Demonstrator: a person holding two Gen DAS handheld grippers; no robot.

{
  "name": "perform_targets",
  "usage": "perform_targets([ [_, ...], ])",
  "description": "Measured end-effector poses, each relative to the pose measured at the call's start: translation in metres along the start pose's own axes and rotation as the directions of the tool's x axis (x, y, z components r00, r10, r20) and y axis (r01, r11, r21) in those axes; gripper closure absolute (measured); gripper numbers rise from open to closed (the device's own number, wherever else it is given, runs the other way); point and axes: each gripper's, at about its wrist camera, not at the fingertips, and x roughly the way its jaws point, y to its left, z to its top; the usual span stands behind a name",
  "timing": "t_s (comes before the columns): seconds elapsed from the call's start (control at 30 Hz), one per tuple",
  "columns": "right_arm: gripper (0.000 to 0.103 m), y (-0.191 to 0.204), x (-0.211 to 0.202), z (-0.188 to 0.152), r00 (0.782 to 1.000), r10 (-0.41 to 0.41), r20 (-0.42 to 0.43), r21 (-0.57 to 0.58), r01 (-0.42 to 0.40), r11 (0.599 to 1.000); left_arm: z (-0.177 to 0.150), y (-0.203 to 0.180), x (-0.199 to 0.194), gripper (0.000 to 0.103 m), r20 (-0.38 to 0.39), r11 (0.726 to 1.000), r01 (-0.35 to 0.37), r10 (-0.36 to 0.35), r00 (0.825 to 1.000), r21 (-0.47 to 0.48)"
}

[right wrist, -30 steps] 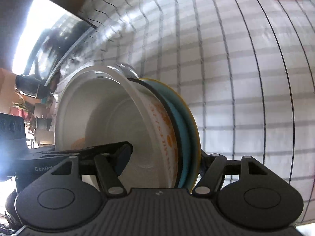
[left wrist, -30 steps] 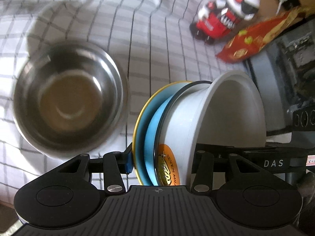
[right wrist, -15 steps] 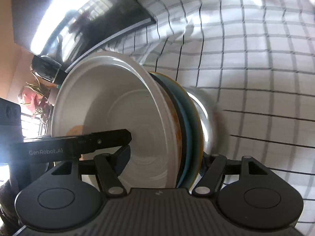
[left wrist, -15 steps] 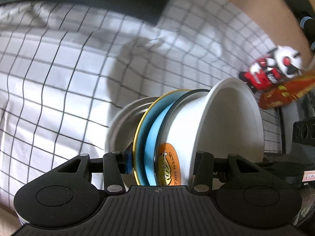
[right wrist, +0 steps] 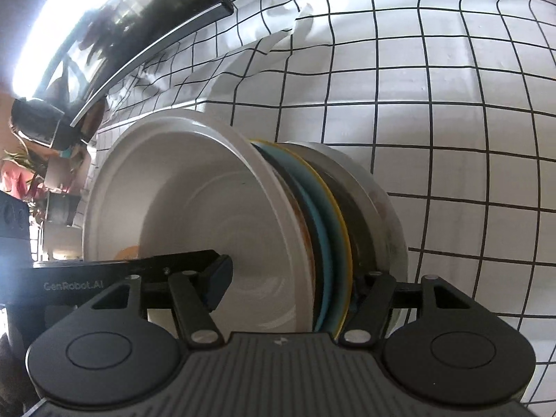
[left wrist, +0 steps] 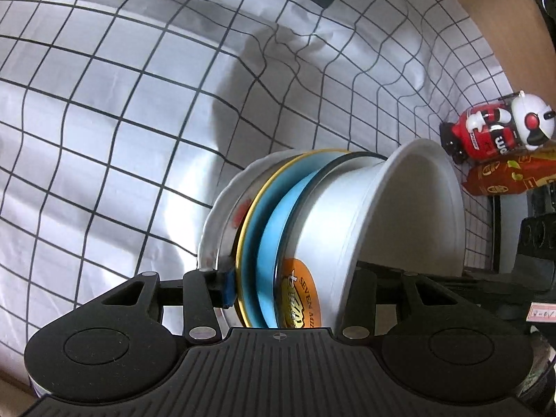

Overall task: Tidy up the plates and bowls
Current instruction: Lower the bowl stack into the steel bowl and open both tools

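Plates and bowls are already gathered into one nested stack: a white paper bowl [left wrist: 413, 215] with an orange label sits in a blue plate with a yellow rim [left wrist: 267, 229], and behind that shows the rim of a steel bowl [left wrist: 222, 215]; the stack is held on edge over the checked tablecloth [left wrist: 121, 104], with both tools on it from opposite sides; the left gripper [left wrist: 288, 278] is clamped across the stack, one finger inside the white bowl and one behind the plate; the right gripper [right wrist: 288, 274] has the same stack between its fingers, and its jaws are closing; gathering looks largely done, I judge; what remains is setting the pile down flat and letting go; whether other dishes wait elsewhere cannot be told.
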Motion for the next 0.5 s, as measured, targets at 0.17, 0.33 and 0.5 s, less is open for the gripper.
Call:
perform_targets([
  [0.17, 0.04, 0.005, 0.0, -0.002, 1.0, -0.027, -0.008, -0.016, 0.027, 0.999, 0.0, 0.001, -0.004, 0.059, 0.003, 1.0, -0.008, 0.008, 1.0, -0.009],
  [0.33, 0.04, 0.007, 0.0, 0.0, 0.999, -0.036, -0.003, -0.02, 0.036, 0.999, -0.001, 0.002, -0.007, 0.06, 0.009, 1.0, -0.007, 0.007, 1.0, -0.028],
  [0.5, 0.04, 0.009, -0.014, -0.004, 0.998, -0.064, 0.025, -0.042, 0.065, 0.997, -0.001, 0.006, -0.011, 0.062, 0.031, 0.999, -0.016, 0.018, 0.999, -0.043],
])
